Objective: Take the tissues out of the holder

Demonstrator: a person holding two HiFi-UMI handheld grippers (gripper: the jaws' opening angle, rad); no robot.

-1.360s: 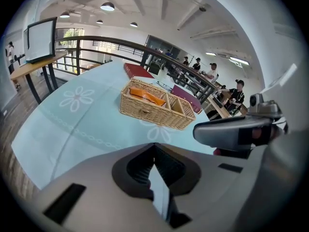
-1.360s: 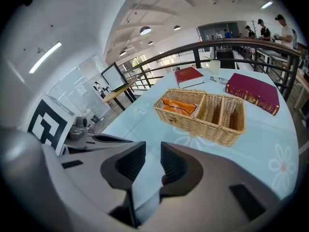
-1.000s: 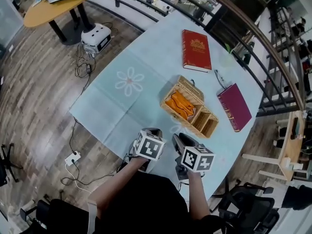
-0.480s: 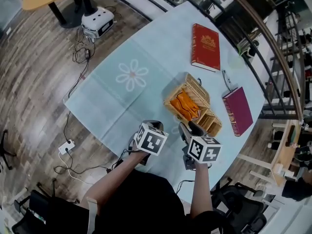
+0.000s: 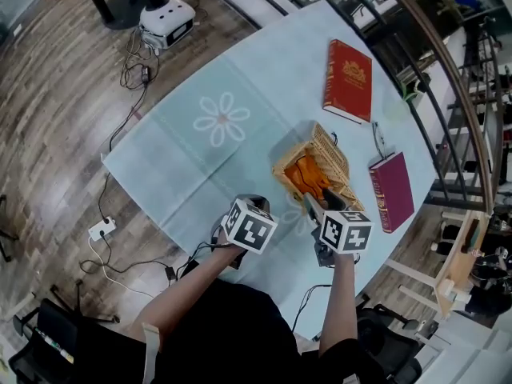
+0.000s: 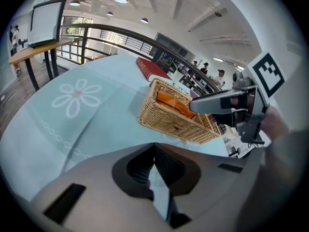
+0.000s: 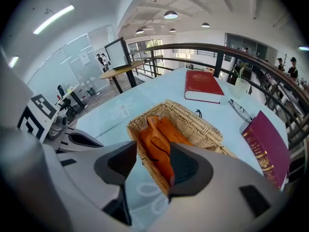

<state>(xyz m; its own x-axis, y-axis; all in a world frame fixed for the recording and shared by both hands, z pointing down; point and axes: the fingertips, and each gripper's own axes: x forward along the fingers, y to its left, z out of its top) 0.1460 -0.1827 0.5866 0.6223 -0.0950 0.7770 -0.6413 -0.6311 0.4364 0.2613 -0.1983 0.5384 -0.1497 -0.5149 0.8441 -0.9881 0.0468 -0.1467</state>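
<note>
Orange tissues (image 7: 157,139) lying lengthwise in basket (image 7: 193,122), directly ahead of nearer right tongs (image 7: 152,146), just opening wide, gripping nothing; left tongs (image 6: 154,146) closed, empty.

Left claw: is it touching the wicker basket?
Apart. The left gripper view shows bare blue tablecloth between the left claw and the wicker basket.

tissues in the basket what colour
Orange. The tissues show best in the right gripper view.

Rough woven wicker holder (image 7: 193,123), soft crumpled orange tissues (image 7: 159,141), smooth matt cloth (image 5: 204,166) over the desk, grained wooden floor (image 5: 56,118).
</note>
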